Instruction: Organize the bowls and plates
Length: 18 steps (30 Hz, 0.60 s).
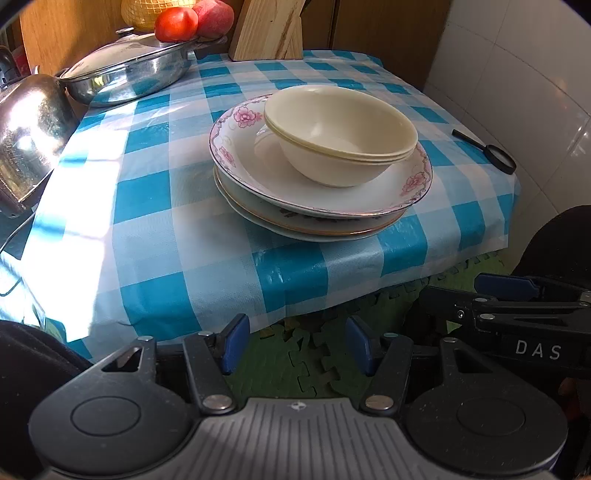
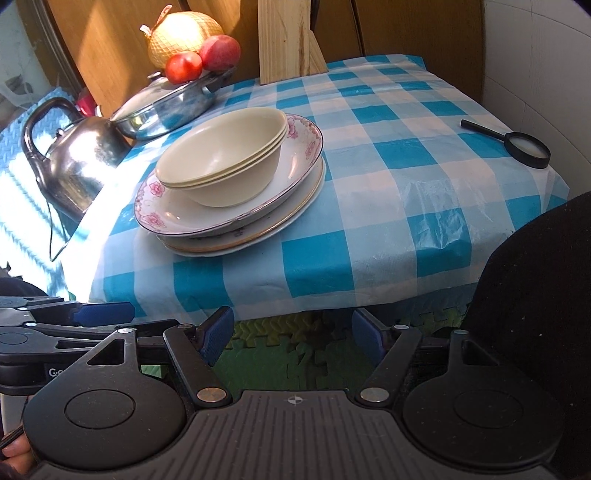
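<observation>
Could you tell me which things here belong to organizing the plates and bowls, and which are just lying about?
Part of the job:
- nested cream bowls
- pink-flowered plate
- gold-rimmed plate beneath it

Just lying about:
- magnifying glass
- kettle
- lidded steel pan
- tomato
- wooden block

Cream bowls (image 1: 341, 134), nested, upright, atop pink-flowered plate (image 1: 236, 147); gold-rimmed plate (image 1: 314, 225) beneath; stacked on checked tablecloth (image 1: 155, 206)

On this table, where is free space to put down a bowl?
Bare cloth lies between the plates and the magnifying glass, and behind the plates toward the wood block. The pan and kettle crowd the left side.
</observation>
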{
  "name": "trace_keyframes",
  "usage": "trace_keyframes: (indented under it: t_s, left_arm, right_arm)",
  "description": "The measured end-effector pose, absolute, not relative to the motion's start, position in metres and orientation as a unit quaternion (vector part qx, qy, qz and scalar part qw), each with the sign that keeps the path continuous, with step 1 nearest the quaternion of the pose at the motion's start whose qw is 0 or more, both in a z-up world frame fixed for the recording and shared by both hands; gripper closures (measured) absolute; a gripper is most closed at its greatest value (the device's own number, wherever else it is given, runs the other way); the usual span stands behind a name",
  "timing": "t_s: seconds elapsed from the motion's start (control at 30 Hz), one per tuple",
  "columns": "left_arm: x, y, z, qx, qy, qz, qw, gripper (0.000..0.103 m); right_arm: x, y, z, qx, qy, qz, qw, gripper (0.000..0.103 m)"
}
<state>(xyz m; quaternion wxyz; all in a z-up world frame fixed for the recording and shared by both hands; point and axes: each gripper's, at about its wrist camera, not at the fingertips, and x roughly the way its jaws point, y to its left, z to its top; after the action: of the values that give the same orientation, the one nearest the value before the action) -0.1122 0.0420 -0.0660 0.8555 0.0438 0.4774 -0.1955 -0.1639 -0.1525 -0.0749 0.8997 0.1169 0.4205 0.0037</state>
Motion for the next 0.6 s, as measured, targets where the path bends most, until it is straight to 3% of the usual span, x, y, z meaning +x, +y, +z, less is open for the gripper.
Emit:
trace_keyframes:
  t_s: [0.6]
  left_arm:
    - [-0.1094, 0.0375, -0.0688, 0.043, 0.477, -0.178, 0.859, 0.052]
  right_arm:
    - [-0.1633, -0.1528, -0.0815, 0.128, 0.432, 0.013, 0.892, 0.025]
